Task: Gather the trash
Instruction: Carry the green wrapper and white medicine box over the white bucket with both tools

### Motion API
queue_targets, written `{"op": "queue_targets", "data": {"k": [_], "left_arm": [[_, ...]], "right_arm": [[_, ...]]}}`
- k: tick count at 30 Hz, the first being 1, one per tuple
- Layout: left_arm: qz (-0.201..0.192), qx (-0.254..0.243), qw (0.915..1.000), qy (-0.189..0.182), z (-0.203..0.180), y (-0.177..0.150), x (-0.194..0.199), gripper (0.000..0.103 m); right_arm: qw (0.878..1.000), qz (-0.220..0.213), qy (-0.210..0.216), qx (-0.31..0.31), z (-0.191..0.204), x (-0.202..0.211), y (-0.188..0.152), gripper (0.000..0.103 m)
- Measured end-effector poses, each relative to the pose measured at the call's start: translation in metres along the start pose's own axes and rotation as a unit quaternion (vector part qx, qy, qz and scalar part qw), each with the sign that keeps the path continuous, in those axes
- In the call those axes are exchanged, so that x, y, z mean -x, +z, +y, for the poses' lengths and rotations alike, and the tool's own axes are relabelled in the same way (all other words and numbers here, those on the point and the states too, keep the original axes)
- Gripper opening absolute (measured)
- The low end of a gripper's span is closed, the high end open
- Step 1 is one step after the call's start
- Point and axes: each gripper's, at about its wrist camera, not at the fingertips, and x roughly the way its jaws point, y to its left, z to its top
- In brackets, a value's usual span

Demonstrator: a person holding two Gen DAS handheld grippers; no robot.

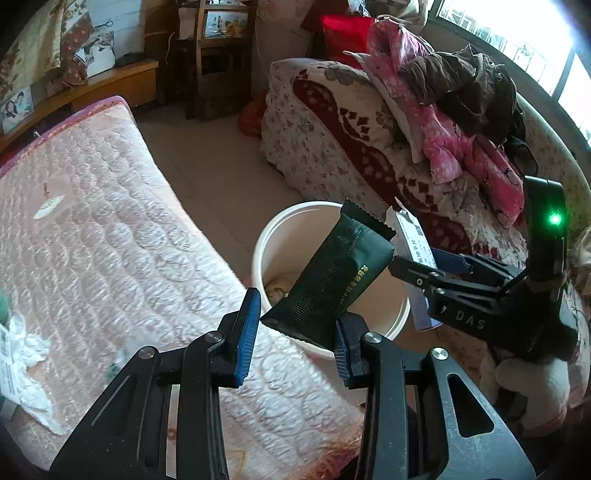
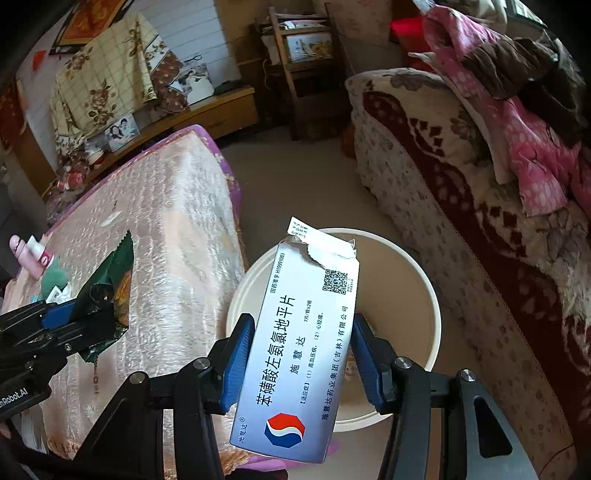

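Your right gripper (image 2: 299,365) clamps the white medicine box (image 2: 295,354) over the cream bucket (image 2: 424,295); your left gripper (image 1: 295,332) pinches the dark green wrapper (image 1: 328,280) above it, seemingly firmly.

We saw a tiled floor (image 1: 207,184) between a quilted mattress (image 1: 110,236) and a floral sofa (image 1: 332,122); daylight came through the window (image 1: 517,33).

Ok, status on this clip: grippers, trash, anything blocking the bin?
Left gripper shut on green wrapper. Right gripper shut on medicine box. Both over the cream bin beside the table. Bin mouth open, nothing blocking.
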Motion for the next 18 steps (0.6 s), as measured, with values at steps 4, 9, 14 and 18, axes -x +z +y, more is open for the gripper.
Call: {"op": "queue_targets", "data": {"k": [4, 9, 14, 18], "left_arm": [[0.006, 0.002, 1.0000, -0.004, -0.006, 0.004, -0.011, 0.034], [0.016, 0.010, 0.9998, -0.008, -0.010, 0.006, -0.023, 0.034], [0.020, 0.013, 0.9997, -0.007, -0.012, 0.006, -0.030, 0.034], [0.022, 0.016, 0.9996, -0.006, -0.012, 0.006, -0.033, 0.034]], "right_arm": [[1.000, 0.003, -0.003, -0.006, -0.006, -0.006, 0.000, 0.051], [1.000, 0.002, -0.003, -0.015, -0.014, -0.010, 0.002, 0.051], [1.000, 0.004, -0.004, -0.020, -0.017, -0.014, 0.002, 0.051], [1.000, 0.005, -0.005, -0.022, -0.019, -0.016, 0.002, 0.051]]}}
